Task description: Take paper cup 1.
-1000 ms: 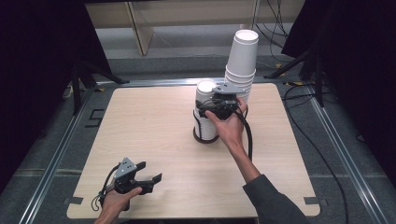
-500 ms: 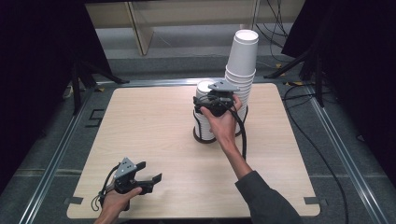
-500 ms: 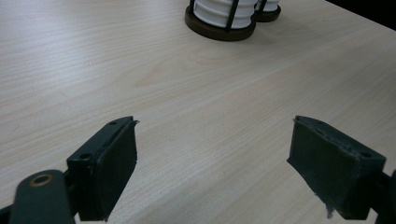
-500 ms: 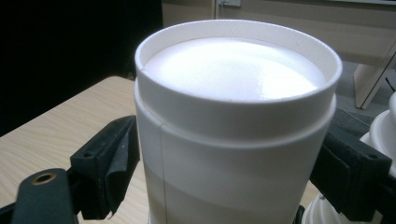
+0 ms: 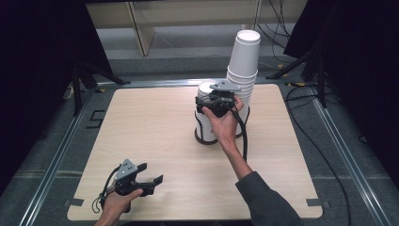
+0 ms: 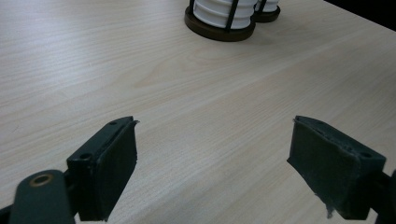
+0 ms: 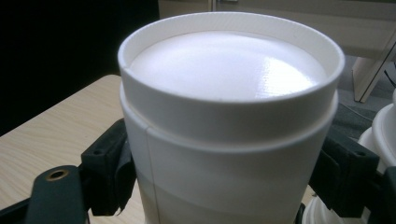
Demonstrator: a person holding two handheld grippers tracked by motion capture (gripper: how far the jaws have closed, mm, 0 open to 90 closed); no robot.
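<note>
A short stack of upturned white cups stands in a dark wire holder at the table's middle back. My right gripper is at the stack's top, and its jaws press both sides of the uppermost white cup. In the right gripper view my right gripper shows a black pad on each side of the cup wall. My left gripper rests low over the table's front left corner. It is open with nothing between its pads, and bare wood lies under my left gripper.
A taller, leaning stack of white cups stands just right of the short one, close to my right hand. The holder's dark base sits on the pale wooden table. A black cable trails along the right forearm.
My right gripper has shifted slightly left and a little higher at the top of the short stack. My left gripper has stayed put.
</note>
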